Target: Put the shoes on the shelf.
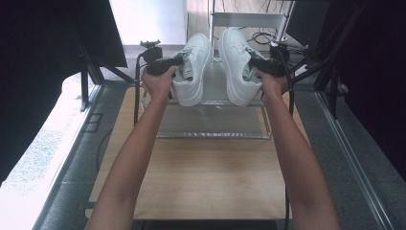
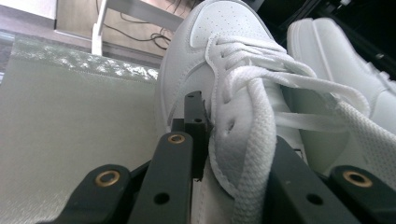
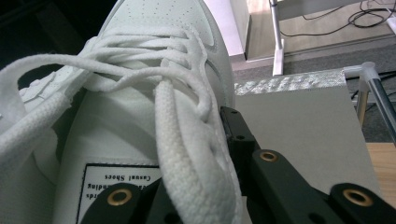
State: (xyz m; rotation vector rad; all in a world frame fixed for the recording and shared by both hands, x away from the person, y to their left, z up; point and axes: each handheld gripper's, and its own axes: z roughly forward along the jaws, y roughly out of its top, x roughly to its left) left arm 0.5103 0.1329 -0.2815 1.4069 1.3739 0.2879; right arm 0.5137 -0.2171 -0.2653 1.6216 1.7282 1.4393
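Observation:
Two white lace-up sneakers are held side by side over a silvery tray [image 1: 210, 125], toes pointing away from me. My left gripper [image 1: 180, 61] is shut on the left sneaker [image 1: 194, 57], on the outer edge of its laced opening. Close up, its jaws [image 2: 233, 140] clamp that edge of the left sneaker [image 2: 224, 56], with the other sneaker [image 2: 336, 60] beside it. My right gripper [image 1: 253, 60] is shut on the right sneaker [image 1: 235, 57]. Its jaws [image 3: 196, 154] pinch the lace edge of the right sneaker [image 3: 140, 116]; one jaw is hidden inside the shoe. I cannot tell whether the heels touch the tray.
The tray sits at the far end of a wooden table [image 1: 206, 177]. Behind it stands a white metal frame [image 1: 249, 19] with cables on the floor. Black stands and dark panels flank both sides. The tray's grey surface [image 3: 299, 121] lies beneath the shoes.

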